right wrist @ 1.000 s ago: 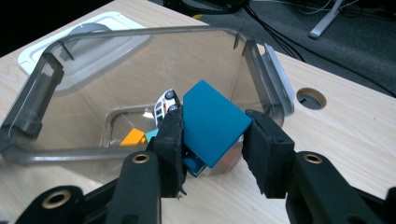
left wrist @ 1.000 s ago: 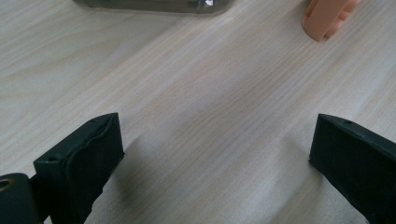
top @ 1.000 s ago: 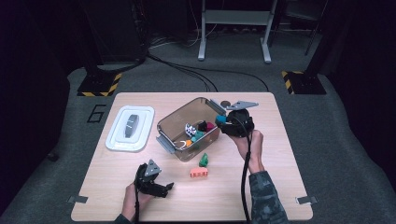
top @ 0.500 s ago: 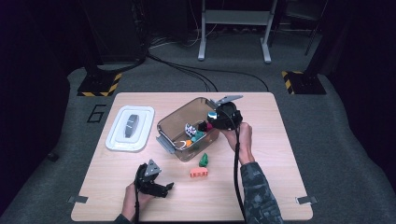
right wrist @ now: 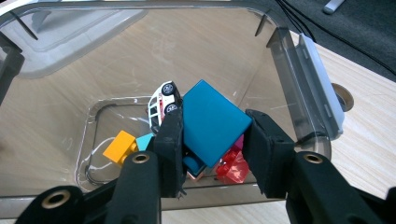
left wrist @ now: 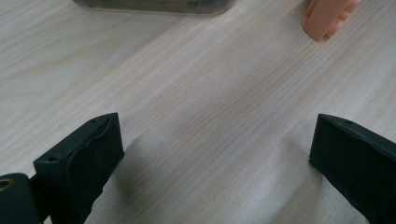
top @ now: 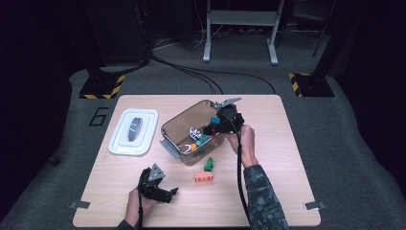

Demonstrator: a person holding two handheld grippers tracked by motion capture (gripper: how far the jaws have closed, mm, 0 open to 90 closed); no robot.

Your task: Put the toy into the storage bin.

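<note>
Our right gripper (right wrist: 212, 140) has carried the teal block (right wrist: 211, 122), clamped between its jaws, from beside the clear bin (top: 178, 125) to over its inside, so release seems next. Our left gripper (top: 160, 189) rests on the bench (top: 287, 191) well in front of the bin, jaws wide and empty.

Table (top: 287, 191) brightly lit, surroundings dark; close views sharp, soft shadows.
</note>
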